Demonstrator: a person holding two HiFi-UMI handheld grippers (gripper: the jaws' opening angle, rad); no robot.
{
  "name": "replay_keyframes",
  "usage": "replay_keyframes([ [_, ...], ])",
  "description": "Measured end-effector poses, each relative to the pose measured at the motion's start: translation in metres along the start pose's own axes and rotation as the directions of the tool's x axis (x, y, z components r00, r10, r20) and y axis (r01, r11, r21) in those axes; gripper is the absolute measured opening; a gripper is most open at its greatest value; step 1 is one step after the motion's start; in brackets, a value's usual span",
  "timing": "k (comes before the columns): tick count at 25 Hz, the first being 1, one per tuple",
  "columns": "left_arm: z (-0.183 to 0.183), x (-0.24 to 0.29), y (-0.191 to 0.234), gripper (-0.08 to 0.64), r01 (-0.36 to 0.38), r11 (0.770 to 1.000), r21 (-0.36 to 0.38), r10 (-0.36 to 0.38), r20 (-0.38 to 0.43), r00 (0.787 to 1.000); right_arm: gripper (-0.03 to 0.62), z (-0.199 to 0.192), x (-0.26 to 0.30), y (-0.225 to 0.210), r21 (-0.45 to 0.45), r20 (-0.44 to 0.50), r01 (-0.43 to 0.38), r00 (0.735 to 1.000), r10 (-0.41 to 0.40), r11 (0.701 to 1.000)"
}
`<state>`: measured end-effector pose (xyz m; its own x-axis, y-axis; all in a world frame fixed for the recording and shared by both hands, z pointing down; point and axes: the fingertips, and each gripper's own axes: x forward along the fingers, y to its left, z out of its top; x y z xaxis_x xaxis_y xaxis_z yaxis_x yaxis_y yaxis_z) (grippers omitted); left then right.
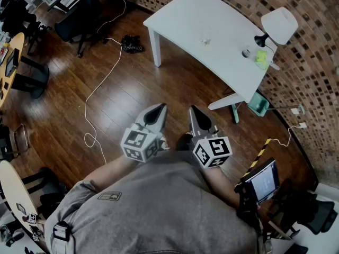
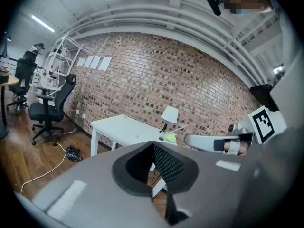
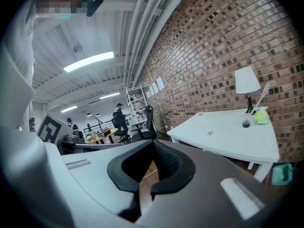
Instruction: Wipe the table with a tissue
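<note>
Ahead of the left gripper (image 1: 160, 107) and the right gripper (image 1: 194, 110), well apart from both, we see the white table (image 1: 222, 20) against the brick wall (image 1: 310, 83). The tissue (image 1: 205, 41) lies near its middle. Open wooden floor (image 1: 132, 83) lies between us and the table's near edge, and a white cable (image 1: 99, 86) trails beyond the left gripper. We hold both grippers' jaws closed on nothing. Beside the lamp (image 1: 279, 25) stands a small dark cup (image 1: 246, 52); we cannot tell what is in it.

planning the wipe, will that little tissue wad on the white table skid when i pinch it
The tissue looks small and crumpled, so it is probably very light and floppy. It may skid on the smooth white table if nudged. It likely squashes flat rather than resisting.
</note>
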<state>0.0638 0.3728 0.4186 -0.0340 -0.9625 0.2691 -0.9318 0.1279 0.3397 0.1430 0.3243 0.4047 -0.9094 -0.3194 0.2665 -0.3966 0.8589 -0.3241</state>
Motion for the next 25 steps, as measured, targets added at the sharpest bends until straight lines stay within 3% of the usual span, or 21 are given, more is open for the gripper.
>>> replay_keyframes([
  [11,0.008,0.055,0.021,0.002,-0.012,1.000,-0.014,0.012,-0.016,1.000,0.011,0.016,0.042,-0.048,0.009,0.006,0.014,1.000,-0.014,1.000],
  [25,0.071,0.212,0.024,0.002,-0.035,0.998,0.045,0.036,-0.013,0.999,0.011,0.078,0.116,-0.172,0.019,0.020,-0.010,1.000,0.010,1.000],
])
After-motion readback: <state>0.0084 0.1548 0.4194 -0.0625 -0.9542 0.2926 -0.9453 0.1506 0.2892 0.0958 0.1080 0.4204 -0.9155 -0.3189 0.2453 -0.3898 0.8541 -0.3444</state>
